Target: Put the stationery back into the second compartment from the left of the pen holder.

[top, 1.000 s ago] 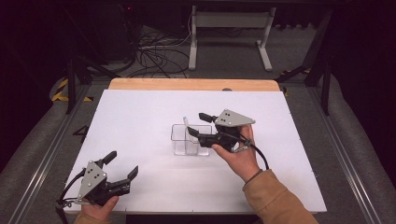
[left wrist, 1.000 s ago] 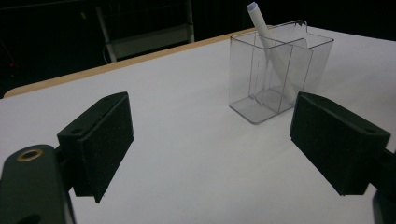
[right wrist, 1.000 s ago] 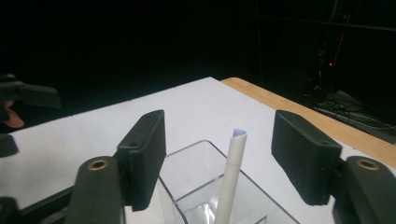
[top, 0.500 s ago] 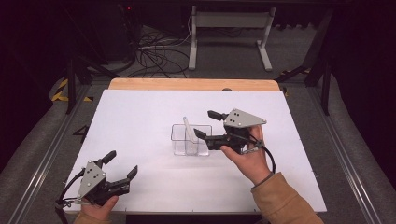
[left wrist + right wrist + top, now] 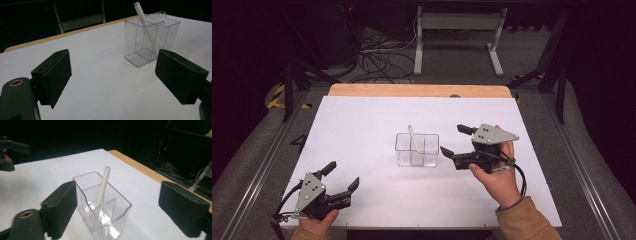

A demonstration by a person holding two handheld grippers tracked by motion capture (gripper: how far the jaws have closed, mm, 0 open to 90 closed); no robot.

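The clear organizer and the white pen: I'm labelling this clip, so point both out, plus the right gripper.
clear organizer (image 5: pixel 428 156), high view, front wall.
white pen (image 5: pixel 103 183), right gripper view, mid-barrel.
right gripper (image 5: pixel 455 139), high view, between its fingertips.

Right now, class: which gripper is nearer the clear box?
Right. The right gripper sits just beside the clear box, jaws open; the left gripper rests near the table's front edge.

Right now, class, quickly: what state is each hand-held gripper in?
Left hand-held gripper: open, holding nothing.
Right hand-held gripper: open, jaws just widened, nothing between them, beside the clear organizer.
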